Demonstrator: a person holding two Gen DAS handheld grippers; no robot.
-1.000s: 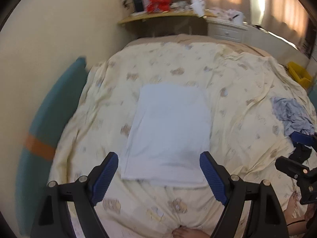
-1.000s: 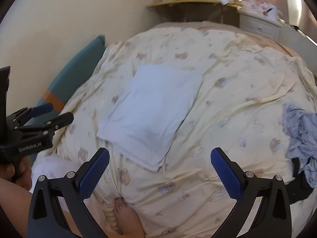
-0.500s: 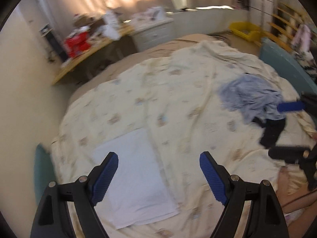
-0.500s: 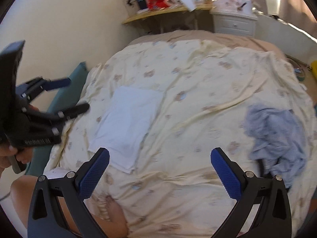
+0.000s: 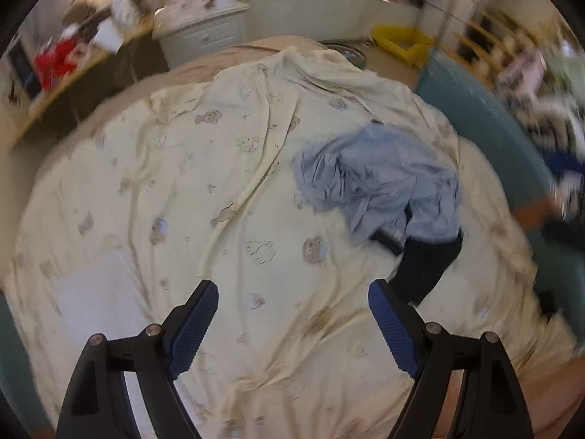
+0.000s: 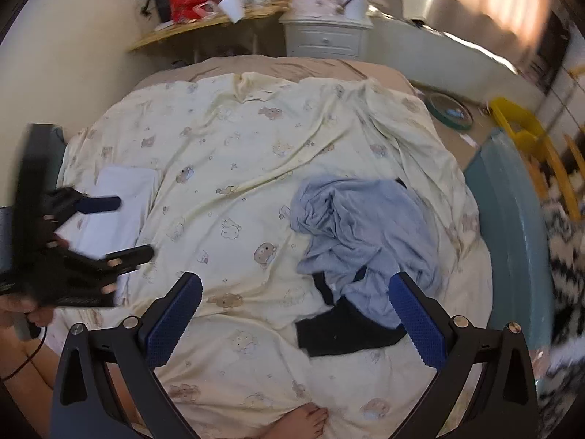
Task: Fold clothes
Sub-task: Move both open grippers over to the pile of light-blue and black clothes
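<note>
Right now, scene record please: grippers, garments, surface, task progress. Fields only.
left gripper: open, empty, above the bedspread
right gripper: open, empty, facing the crumpled pile
folded white garment: flat rectangle on the bed's left side
light blue garment: crumpled heap on the right, unfolded
dark garment: partly under the blue one, unfolded
surface: bed with cream cartoon-print bedspread
progress: one item folded, two left
background: cluttered shelf, white nightstand

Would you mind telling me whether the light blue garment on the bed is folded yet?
Not folded. The light blue garment lies in a crumpled heap on the bedspread, partly over a dark garment, unlike the flat white folded piece.
</note>
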